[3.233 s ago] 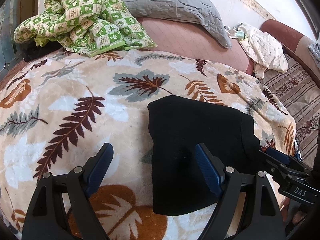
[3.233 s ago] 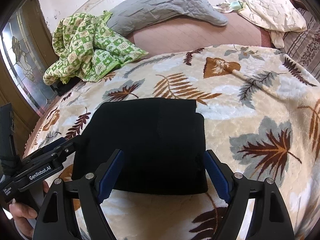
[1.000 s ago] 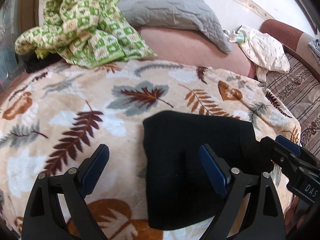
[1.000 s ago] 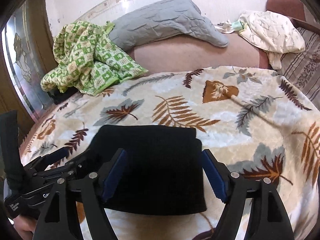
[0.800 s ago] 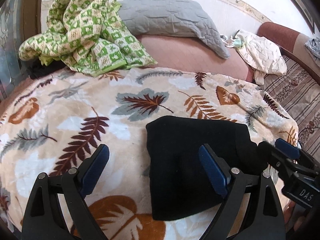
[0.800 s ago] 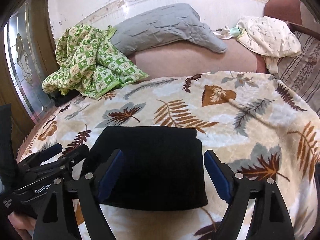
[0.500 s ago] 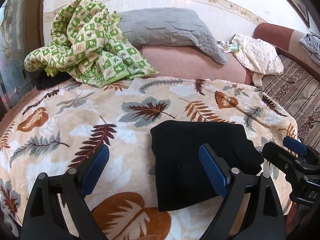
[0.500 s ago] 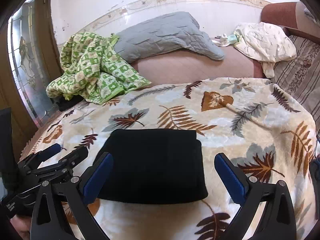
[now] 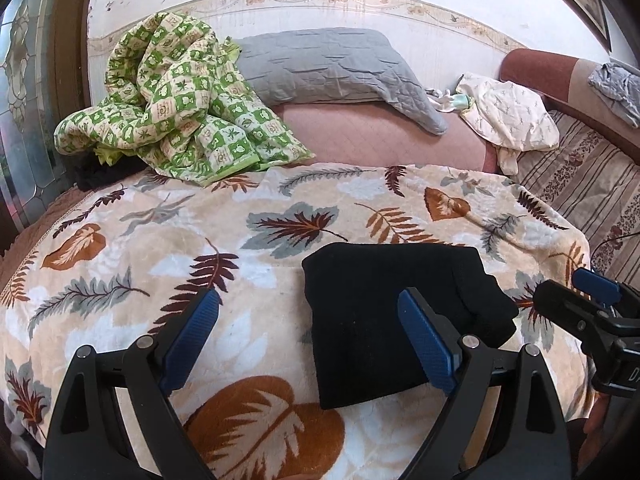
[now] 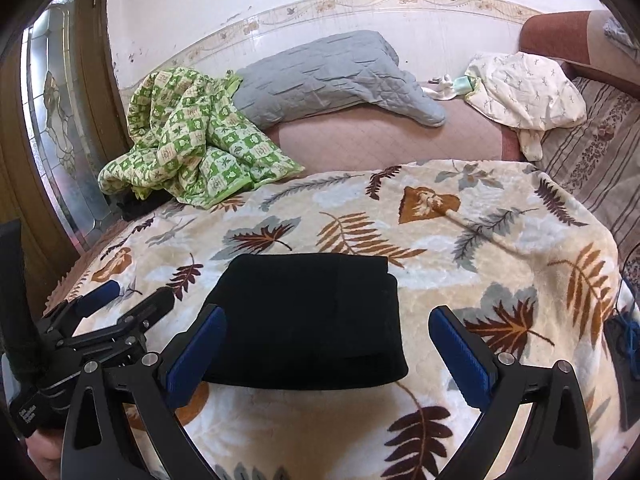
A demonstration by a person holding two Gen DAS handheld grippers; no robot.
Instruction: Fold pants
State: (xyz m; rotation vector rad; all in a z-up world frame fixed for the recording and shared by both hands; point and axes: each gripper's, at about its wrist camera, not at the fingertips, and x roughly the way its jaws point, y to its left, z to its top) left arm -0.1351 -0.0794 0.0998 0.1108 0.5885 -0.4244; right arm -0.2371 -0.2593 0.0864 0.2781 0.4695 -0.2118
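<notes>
I see the folded black pants (image 10: 308, 316) lying flat on the leaf blanket (image 10: 440, 216), with my left gripper (image 9: 310, 334) and right gripper (image 10: 326, 350) both spread wide above them, gripping nothing.

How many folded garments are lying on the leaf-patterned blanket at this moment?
1: the black folded pants lie on the near part of the leaf-patterned blanket. Something dark shows under the green checked quilt; it may be clothing.

Leaf-print blanket (image 10: 500, 208) open on every side of the folded black pants (image 10: 308, 316); far edge blocked by green checked quilt (image 10: 192, 152), grey pillow (image 10: 328, 76) and cream cloth (image 10: 524, 92).
</notes>
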